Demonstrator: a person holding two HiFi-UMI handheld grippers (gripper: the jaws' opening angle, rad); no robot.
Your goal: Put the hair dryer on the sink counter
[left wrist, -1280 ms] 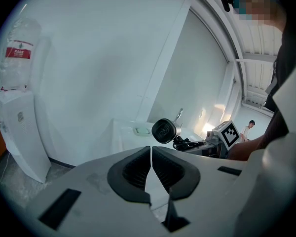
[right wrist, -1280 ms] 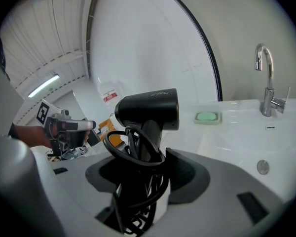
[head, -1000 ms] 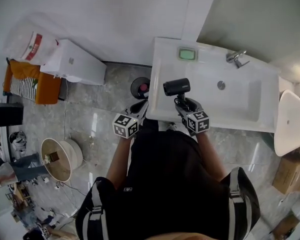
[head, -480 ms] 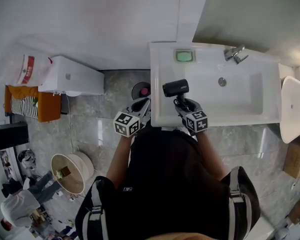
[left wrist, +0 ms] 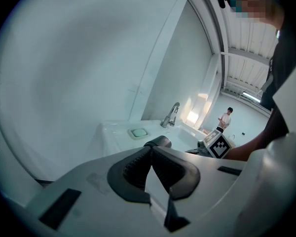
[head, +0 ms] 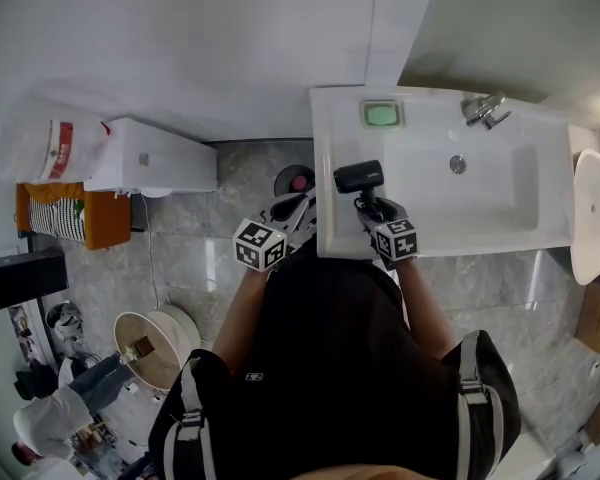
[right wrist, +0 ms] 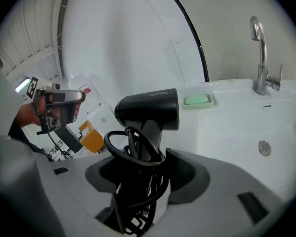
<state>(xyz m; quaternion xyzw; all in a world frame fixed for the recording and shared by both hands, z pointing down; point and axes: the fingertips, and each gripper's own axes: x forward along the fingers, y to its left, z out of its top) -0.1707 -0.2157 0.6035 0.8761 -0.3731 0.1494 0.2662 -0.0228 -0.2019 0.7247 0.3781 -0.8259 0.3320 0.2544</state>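
Note:
The black hair dryer (head: 358, 176) stands nozzle-up over the left front part of the white sink counter (head: 338, 138). My right gripper (head: 376, 210) is shut on its handle, with the coiled black cord wrapped round it. In the right gripper view the hair dryer (right wrist: 149, 110) rises from the right gripper (right wrist: 140, 163), with the counter (right wrist: 227, 132) beyond. I cannot tell whether the dryer touches the counter. My left gripper (head: 283, 220) hangs beside the counter's left edge. In its own view the left gripper (left wrist: 151, 151) is shut with nothing in it.
A green soap dish (head: 381, 114) lies at the counter's back, with the faucet (head: 483, 109) to its right above the basin. On the floor left of the sink are a round bin (head: 294, 180), a white box (head: 155, 158) and an orange bag (head: 50, 216). A toilet (head: 595, 218) stands at the right.
The head view has shifted a little. My right gripper still holds the hair dryer over the same part of the counter, and the left gripper has edged slightly right.

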